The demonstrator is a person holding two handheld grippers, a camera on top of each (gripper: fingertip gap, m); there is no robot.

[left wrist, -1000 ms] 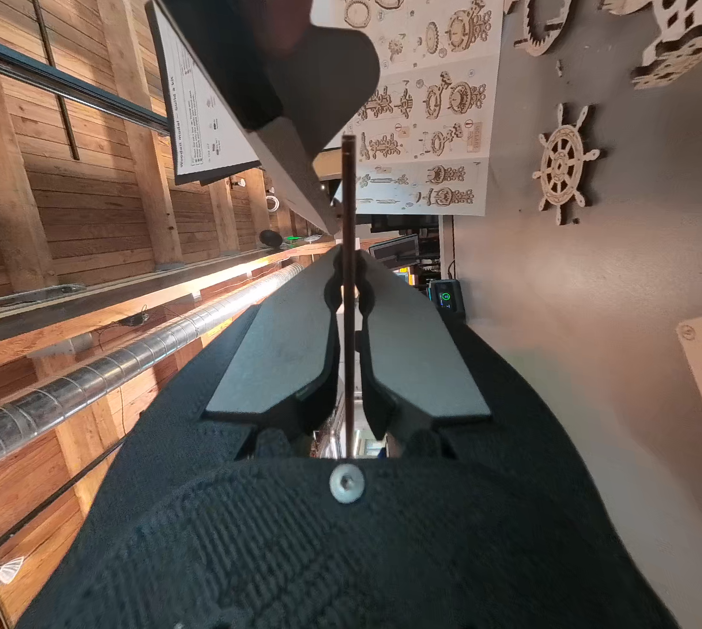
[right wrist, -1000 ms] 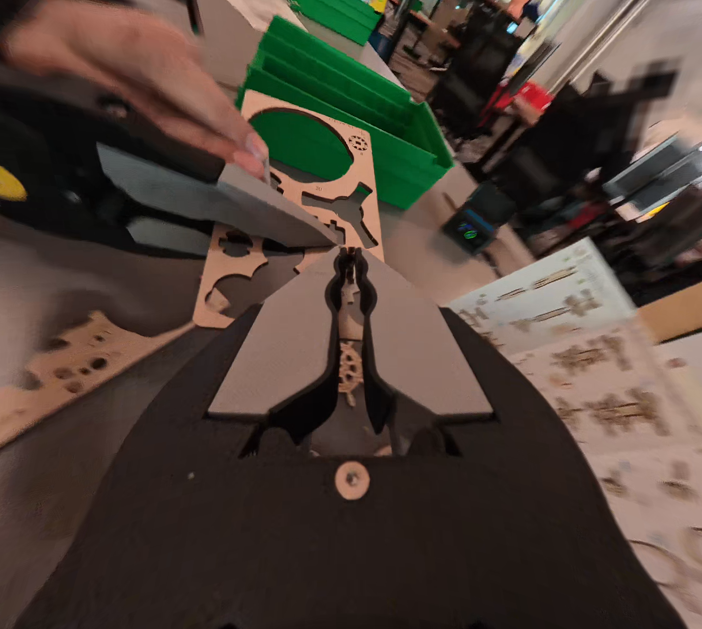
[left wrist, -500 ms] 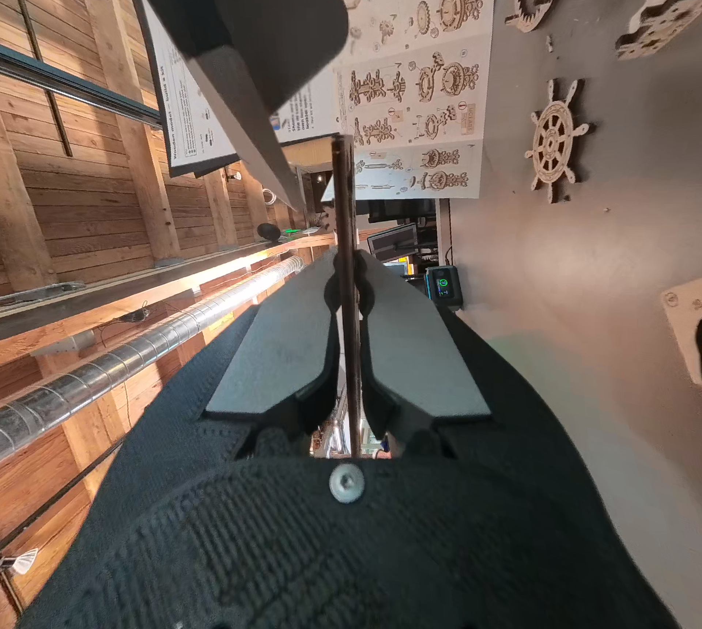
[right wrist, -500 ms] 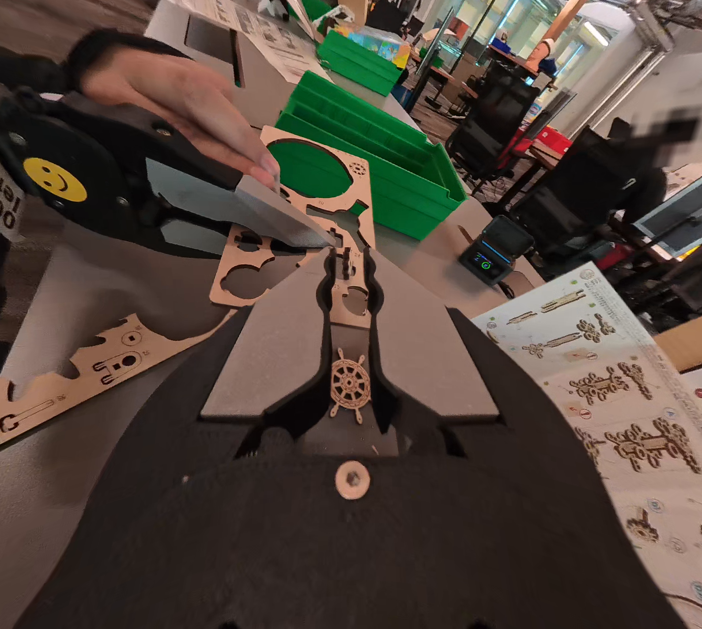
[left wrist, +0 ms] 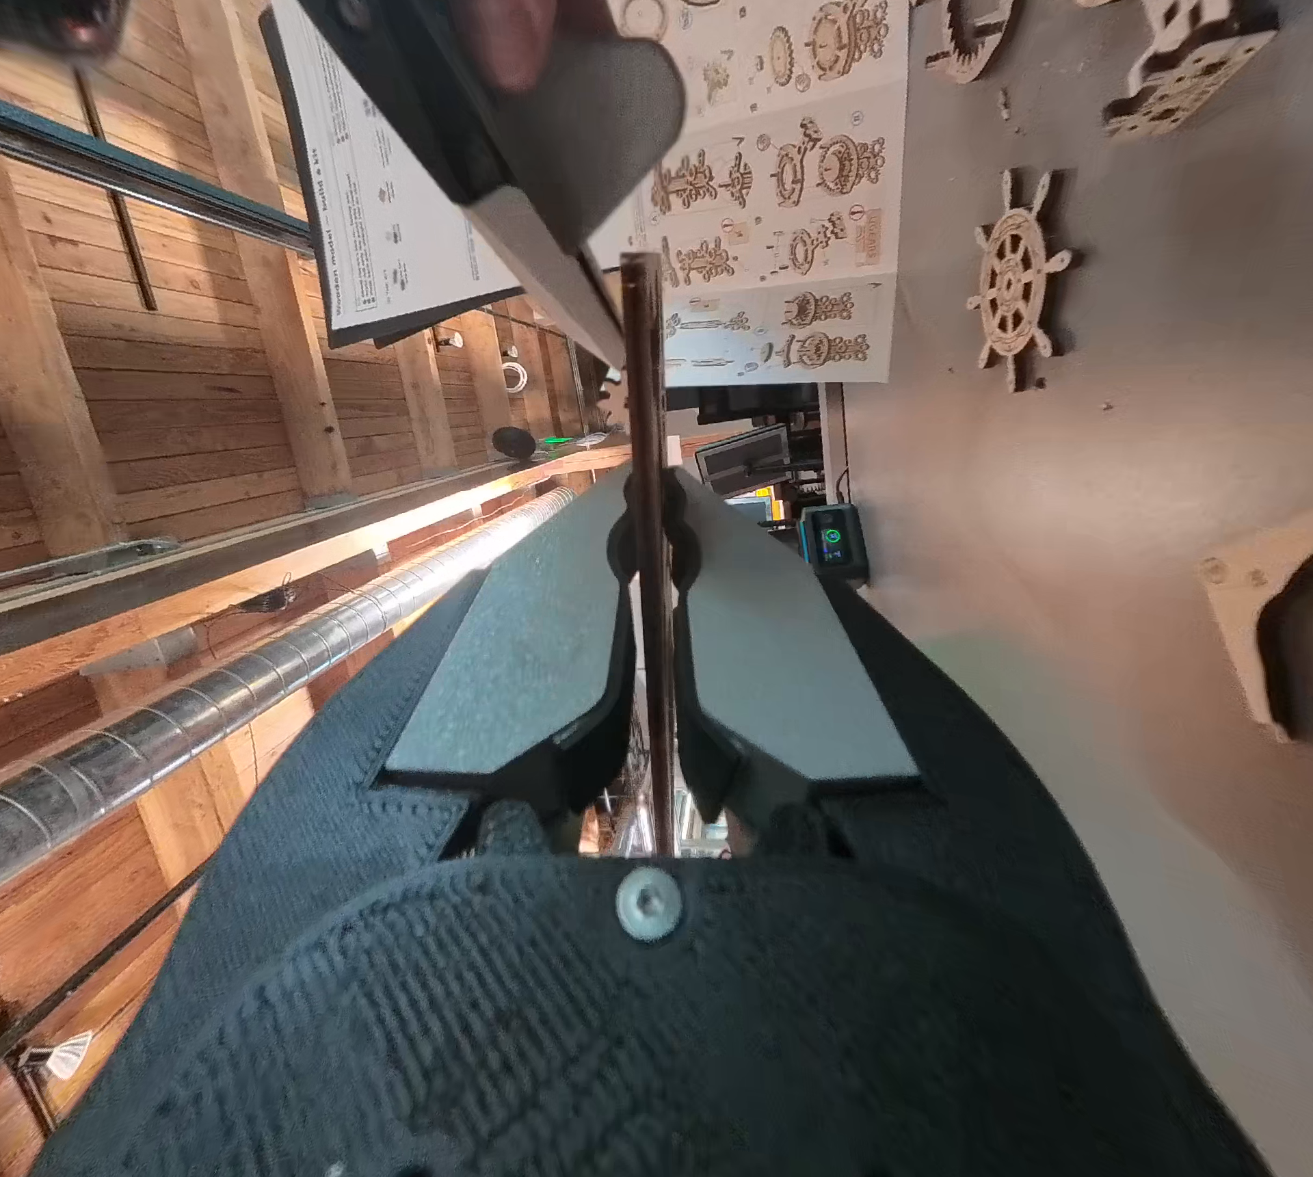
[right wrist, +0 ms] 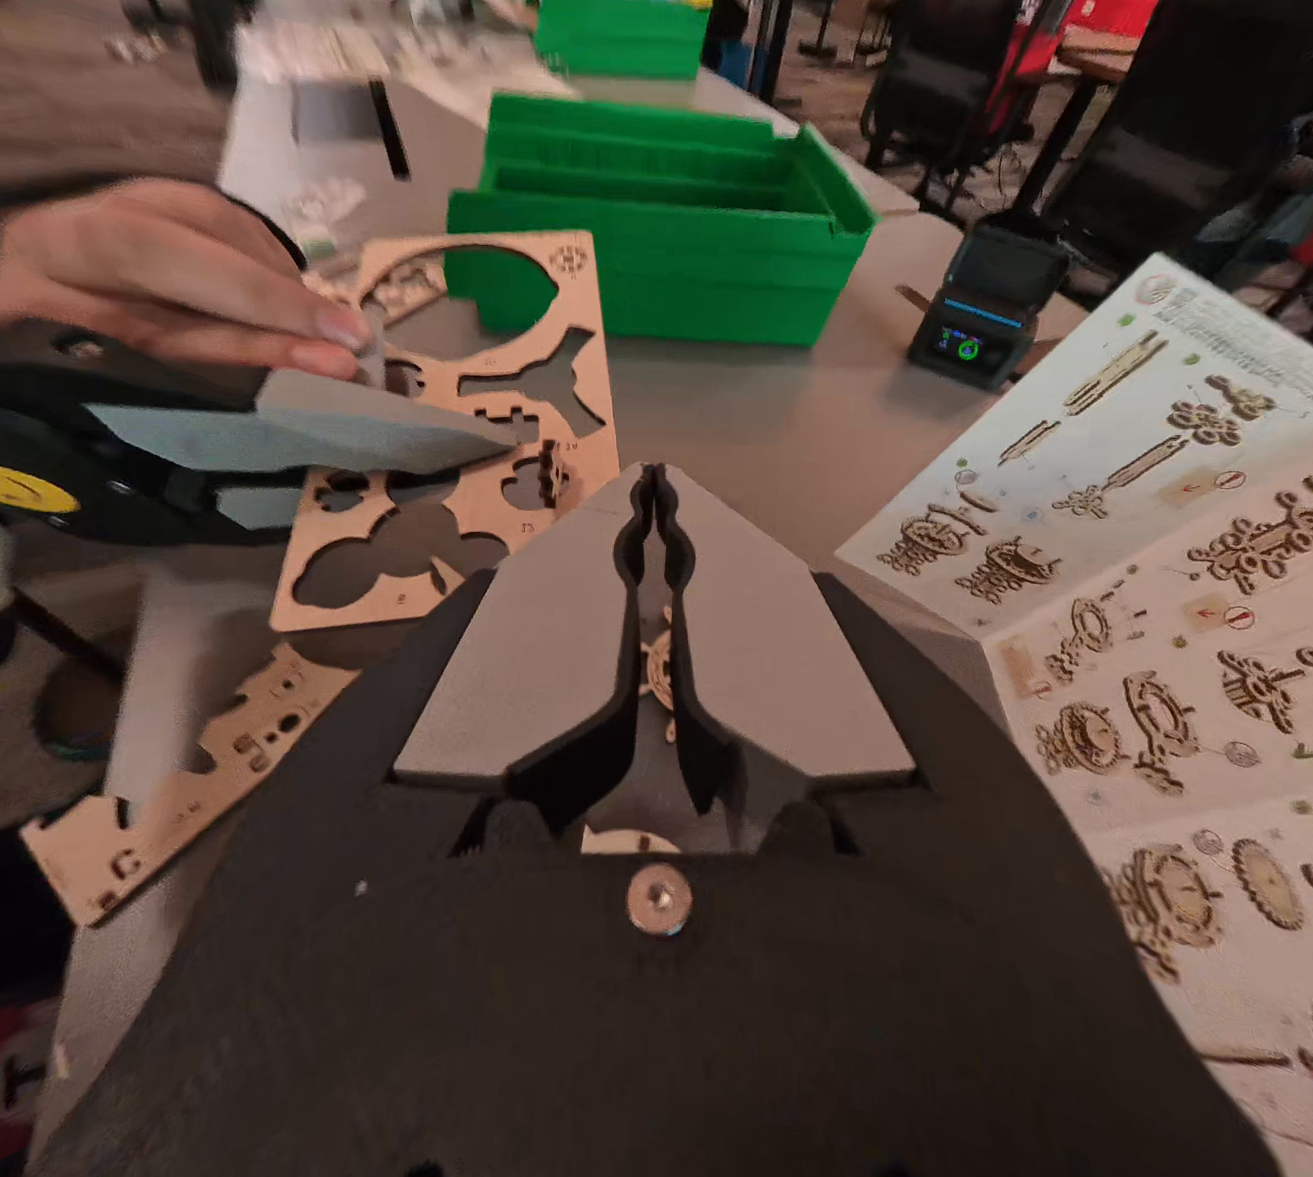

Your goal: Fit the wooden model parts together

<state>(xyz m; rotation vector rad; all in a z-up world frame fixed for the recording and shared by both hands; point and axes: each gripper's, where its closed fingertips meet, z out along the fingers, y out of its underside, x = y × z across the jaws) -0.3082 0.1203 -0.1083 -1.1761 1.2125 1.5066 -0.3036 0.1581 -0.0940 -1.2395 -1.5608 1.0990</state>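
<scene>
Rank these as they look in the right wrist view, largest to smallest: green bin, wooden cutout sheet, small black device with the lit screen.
1. green bin
2. wooden cutout sheet, nearly as large; it lies nearer the camera, so true order is unsure
3. small black device

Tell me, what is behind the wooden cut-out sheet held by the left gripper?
Behind the wooden sheet stands a green bin on the grey table; its green shows through the big round cutout. The sheet covers the bin's lower left corner, so that part is hidden.
</scene>
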